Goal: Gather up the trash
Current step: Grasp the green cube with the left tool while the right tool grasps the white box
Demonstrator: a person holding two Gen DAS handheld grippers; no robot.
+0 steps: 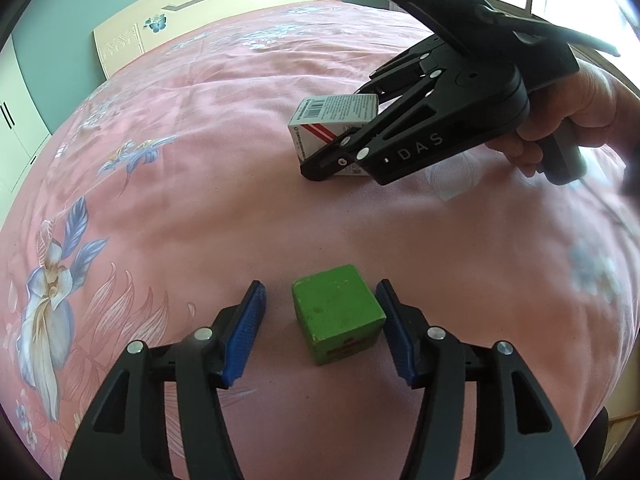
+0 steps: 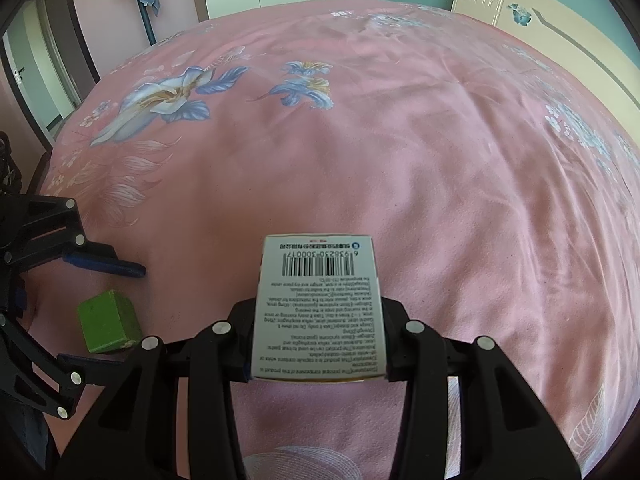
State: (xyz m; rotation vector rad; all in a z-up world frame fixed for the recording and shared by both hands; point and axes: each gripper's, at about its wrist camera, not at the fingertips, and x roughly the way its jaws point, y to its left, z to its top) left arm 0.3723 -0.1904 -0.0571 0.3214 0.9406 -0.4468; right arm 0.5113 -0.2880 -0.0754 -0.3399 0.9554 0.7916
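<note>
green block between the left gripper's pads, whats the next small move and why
Probably close the left gripper on the green block: the block sits on the pink bedspread between the blue pads, with a clear gap at the left pad. The right gripper already clamps the white box.

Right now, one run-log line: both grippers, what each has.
left gripper: open, straddling green block, left pad clear | right gripper: shut on carton | surface: pink bedspread

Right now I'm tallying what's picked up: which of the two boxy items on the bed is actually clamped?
The white medicine box, pinched by the right gripper. The green block sits loose between the left gripper's parted pads.
</note>
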